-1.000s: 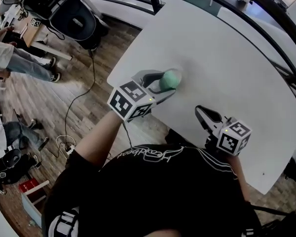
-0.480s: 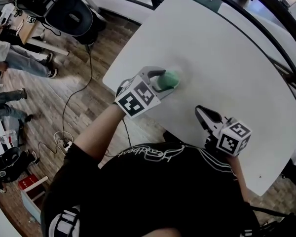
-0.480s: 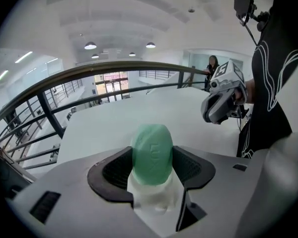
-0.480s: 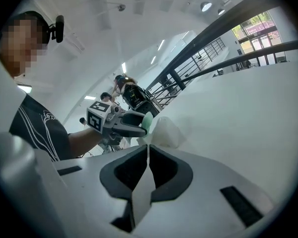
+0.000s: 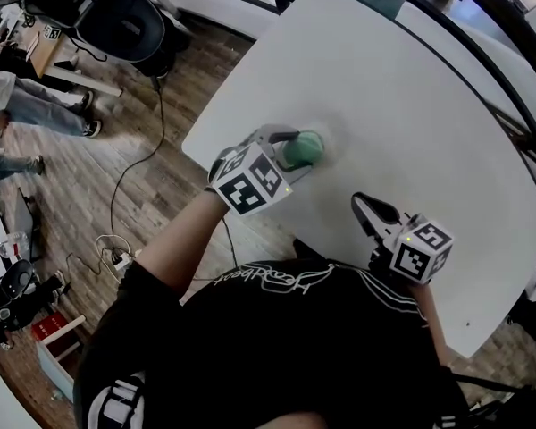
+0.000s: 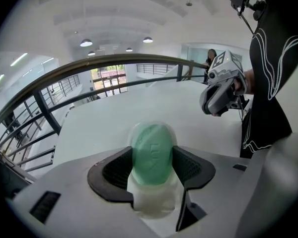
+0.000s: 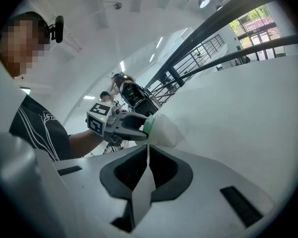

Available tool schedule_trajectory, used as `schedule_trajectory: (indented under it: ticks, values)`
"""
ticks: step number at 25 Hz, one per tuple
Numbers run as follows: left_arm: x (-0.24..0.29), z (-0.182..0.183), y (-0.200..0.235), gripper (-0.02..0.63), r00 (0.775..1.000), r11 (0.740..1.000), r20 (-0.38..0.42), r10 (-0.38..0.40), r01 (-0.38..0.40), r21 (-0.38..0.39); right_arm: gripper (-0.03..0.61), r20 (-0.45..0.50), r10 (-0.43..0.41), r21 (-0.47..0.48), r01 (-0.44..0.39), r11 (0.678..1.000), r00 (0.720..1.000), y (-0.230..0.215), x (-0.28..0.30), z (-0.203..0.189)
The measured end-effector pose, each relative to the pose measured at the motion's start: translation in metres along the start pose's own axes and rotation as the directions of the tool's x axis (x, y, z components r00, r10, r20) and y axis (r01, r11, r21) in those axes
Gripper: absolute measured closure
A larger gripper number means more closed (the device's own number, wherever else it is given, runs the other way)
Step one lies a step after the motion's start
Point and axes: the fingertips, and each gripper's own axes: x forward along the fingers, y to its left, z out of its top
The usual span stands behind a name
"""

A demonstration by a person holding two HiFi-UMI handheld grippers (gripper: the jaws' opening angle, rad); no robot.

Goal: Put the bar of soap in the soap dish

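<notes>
A green oval bar of soap [image 5: 304,147] [image 6: 151,153] sits between the jaws of my left gripper [image 5: 297,155] [image 6: 152,170], and both pads press on its sides. Under and around the soap is a pale translucent soap dish [image 6: 154,207] [image 7: 167,131] on the white table [image 5: 411,105]; whether the soap touches it I cannot tell. The right gripper view shows the left gripper [image 7: 139,128] with the soap's green edge [image 7: 146,126] at the dish. My right gripper [image 5: 364,206] [image 7: 148,150] hovers near the table's front edge, shut and empty.
The table's near-left edge runs just behind the left gripper. A dark railing [image 5: 482,25] curves round the far side. Below on the wooden floor are a black chair [image 5: 129,21], cables [image 5: 125,204] and a person's legs [image 5: 36,105].
My left gripper has sunk toward the table with the soap and rolled, so its marker cube shows another face. The right gripper has hardly shifted.
</notes>
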Motion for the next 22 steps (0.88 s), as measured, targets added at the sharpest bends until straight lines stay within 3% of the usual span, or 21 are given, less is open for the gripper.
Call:
schedule_trajectory:
  ticks: [16, 22]
  values:
    - [0.003, -0.004, -0.001, 0.353, 0.998, 0.998, 0.053, -0.036, 0.039, -0.058, 0.559, -0.025, 0.006, 0.016, -0.006, 1.000, 1.000, 0.000, 0.010, -0.011]
    - [-0.002, 0.000, -0.001, 0.353, 0.995, 0.998, 0.095, -0.043, 0.046, -0.031, 0.558, -0.036, 0.012, 0.017, -0.012, 1.000, 0.999, 0.009, 0.011, -0.017]
